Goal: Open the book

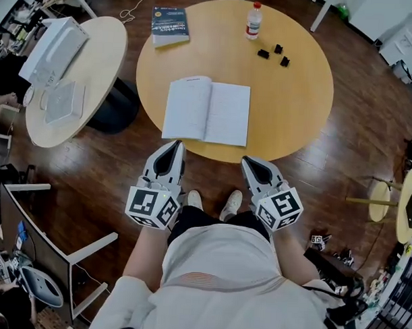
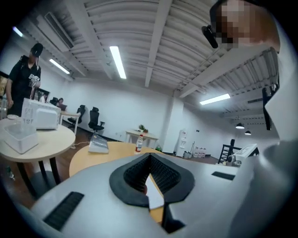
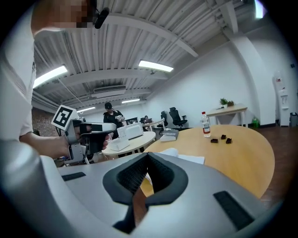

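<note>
Room: open-plan office under strip lights, with a dark wood floor (image 1: 110,191), swivel chairs along the far wall and a figure in black standing at the back.
Main desk: round, pale wood desk (image 1: 295,109), filling the upper middle of the head view.
Side desk: smaller round desk (image 1: 105,62) to the left, well apart from the work, carrying white boxes (image 1: 55,47).
Person: in a white shirt (image 1: 222,276), standing at the main desk's near edge with both arms drawn in close to the body.
Book: the open book (image 1: 206,112) lies flat on the main desk near its front edge, spine running away from the person and two pale pages facing up. Nothing touches it.
Left claw: the left claw (image 1: 175,147) is off the desk, just short of its near edge and pointing at the book's left page. Its jaws are closed together with nothing between them.
Right claw: the right claw (image 1: 249,163) is level with its partner, aimed toward the book's right-hand corner. Its jaws meet at the tips and hold nothing.
Second book: a blue closed book (image 1: 170,25) lies at the far left rim of the main desk.
Bottle: a clear bottle (image 1: 253,21) with a red cap stands upright at the far rim.
Small items: three black pieces (image 1: 274,53) lie just beside the bottle, too small to identify.
Step in hand: the opening appears finished, since the pages lie spread and both claws are clear of them.
Next move: probably little remains. If another page is wanted, one claw would have to part its jaws, reach over the rim and take a page edge without creasing it.
</note>
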A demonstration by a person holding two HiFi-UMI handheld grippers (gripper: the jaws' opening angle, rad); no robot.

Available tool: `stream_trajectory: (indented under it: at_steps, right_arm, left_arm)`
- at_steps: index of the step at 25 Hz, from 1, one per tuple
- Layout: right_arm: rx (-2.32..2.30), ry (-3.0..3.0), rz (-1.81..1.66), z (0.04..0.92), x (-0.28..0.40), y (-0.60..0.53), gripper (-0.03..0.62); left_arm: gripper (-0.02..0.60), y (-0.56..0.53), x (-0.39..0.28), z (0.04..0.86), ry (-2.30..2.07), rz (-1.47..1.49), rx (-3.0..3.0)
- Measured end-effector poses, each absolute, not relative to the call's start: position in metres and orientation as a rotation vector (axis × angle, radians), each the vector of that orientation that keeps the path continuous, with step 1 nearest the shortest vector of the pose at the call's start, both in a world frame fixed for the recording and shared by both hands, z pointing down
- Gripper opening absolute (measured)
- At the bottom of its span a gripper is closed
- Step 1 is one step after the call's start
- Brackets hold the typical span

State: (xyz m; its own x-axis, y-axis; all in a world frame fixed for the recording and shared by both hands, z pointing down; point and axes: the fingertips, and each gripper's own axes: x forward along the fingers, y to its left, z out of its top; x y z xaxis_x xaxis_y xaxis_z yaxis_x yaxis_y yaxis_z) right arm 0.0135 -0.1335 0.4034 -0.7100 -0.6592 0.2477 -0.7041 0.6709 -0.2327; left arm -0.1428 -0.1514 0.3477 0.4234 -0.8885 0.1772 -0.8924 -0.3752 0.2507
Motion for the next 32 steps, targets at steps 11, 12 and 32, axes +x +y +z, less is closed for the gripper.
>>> stream_trajectory:
  at_steps: [11, 12, 32]
  right_arm:
    - [1.341, -2.765, 0.305, 0.334, 0.004, -0.126, 0.004]
    - [1.365, -2.768, 0.287, 0.326, 0.000, -0.126, 0.003]
    - [1.481, -2.798, 0.090, 0.254, -0.032, -0.101, 0.003]
  left_arm:
    - [0.011, -0.126, -0.161, 0.288, -1.471, -0.035, 2.543]
    - [0.011, -0.123, -0.167, 0.283, -1.472, -0.024, 2.560]
    - [0.011, -0.097, -0.210, 0.263, -1.448, -0.085, 2.596]
